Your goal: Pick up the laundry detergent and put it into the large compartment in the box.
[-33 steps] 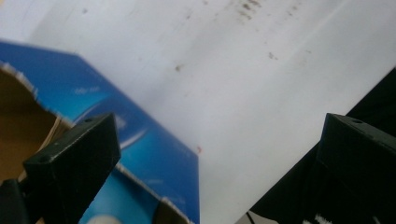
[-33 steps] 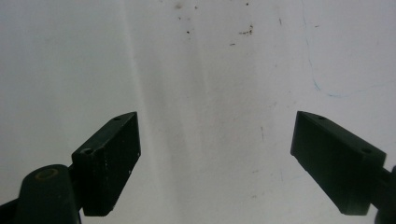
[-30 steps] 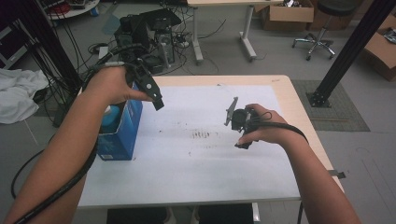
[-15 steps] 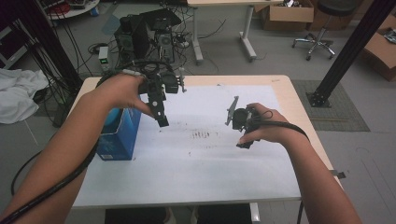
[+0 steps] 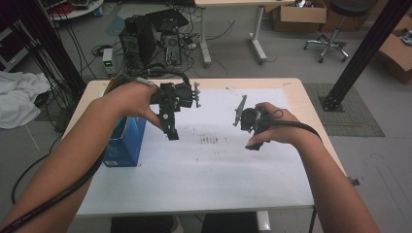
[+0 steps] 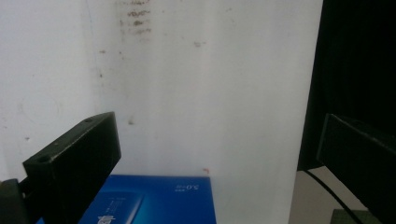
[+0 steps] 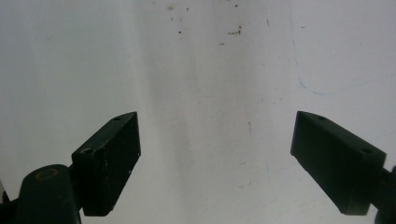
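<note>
Little can be read here: the blue box (image 6: 154,200) carries small pale print near its top edge in the left gripper view, seen upside down, that looks like "3.0" followed by characters too tiny to make out. Larger white lettering lower on the same face (cut off by the frame) stays illegible.

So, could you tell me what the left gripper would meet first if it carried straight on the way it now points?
Most likely the white sheet covering the table. The left gripper stands open with only that sheet between its jaws; the blue box lies low in its view, probably beneath its line, though depth is hard to judge.
</note>
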